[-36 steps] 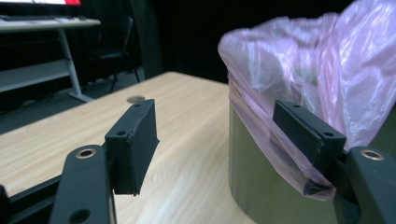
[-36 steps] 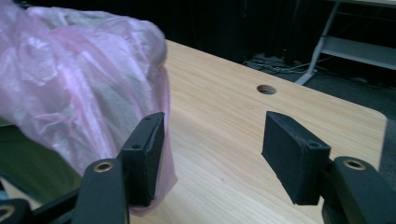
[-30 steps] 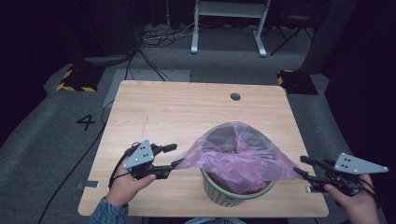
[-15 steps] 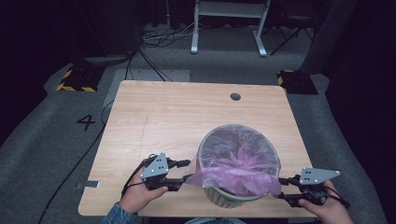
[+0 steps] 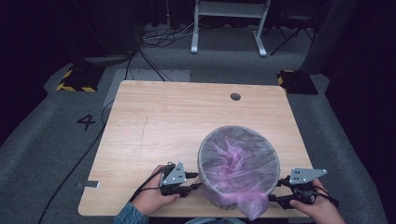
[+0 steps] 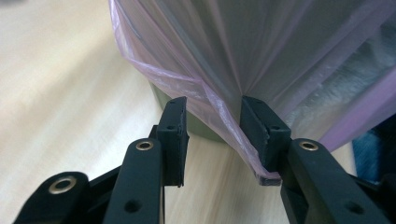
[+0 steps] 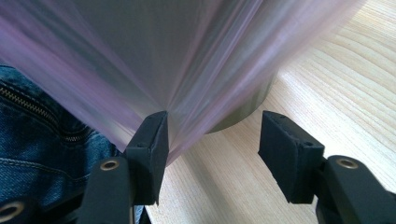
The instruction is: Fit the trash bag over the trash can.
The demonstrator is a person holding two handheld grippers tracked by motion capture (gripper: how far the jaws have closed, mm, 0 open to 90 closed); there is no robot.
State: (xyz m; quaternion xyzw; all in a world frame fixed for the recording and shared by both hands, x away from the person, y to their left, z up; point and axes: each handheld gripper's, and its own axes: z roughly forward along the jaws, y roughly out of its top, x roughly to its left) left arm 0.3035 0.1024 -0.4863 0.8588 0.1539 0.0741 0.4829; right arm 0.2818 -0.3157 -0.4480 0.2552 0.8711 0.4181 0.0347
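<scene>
Pink bag [image 5: 238, 161] stretched over bin [image 5: 219, 201] at table's [image 5: 154, 121] near edge. Left gripper [image 5: 198, 185] just closing, jaws apart, film against 1 pad [image 6: 261, 130]. Right gripper [image 5: 272, 198] just opening, jaws apart, film touching 1 pad [image 7: 154, 140].

Both hands low at near edge, L gripper [image 5: 198, 181] w/ jaws apart, just been closing, film draped on one pad, R gripper [image 5: 274, 192] w/ jaws wide, just been opening, pointing inward.
</scene>
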